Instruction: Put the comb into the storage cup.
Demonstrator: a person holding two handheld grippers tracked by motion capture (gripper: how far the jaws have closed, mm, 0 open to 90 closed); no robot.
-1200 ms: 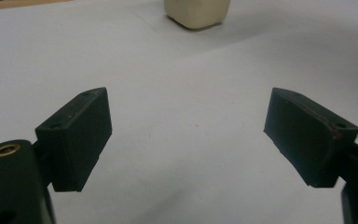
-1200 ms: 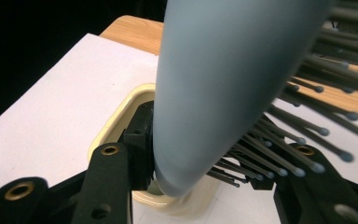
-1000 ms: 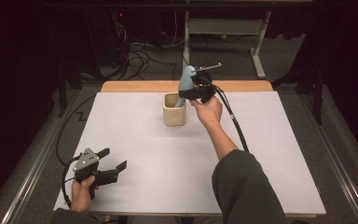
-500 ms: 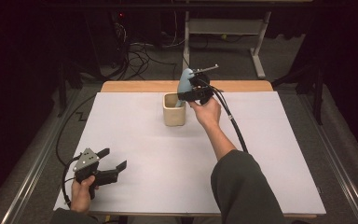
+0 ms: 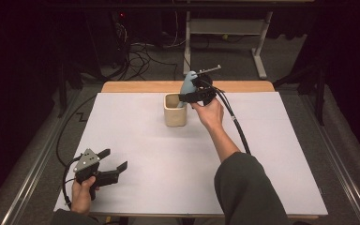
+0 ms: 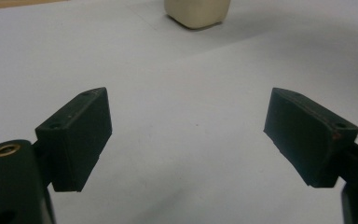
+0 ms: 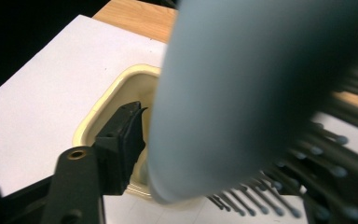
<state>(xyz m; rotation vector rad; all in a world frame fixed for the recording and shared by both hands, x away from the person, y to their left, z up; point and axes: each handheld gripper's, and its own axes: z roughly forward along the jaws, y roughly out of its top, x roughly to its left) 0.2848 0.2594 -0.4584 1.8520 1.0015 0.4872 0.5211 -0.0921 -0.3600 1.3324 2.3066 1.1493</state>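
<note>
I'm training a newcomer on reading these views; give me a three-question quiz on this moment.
1. True or false: the hairbrush lies flat on the table.
2. Which claw is at the cup? A left B right
3. Fill in: the left claw stands ___ with nothing between its jaws.

Key: 1 false, its handle goes down into the cup. 2 B, the right claw; its jaws have just been opening around the brush. 3 open.
</note>
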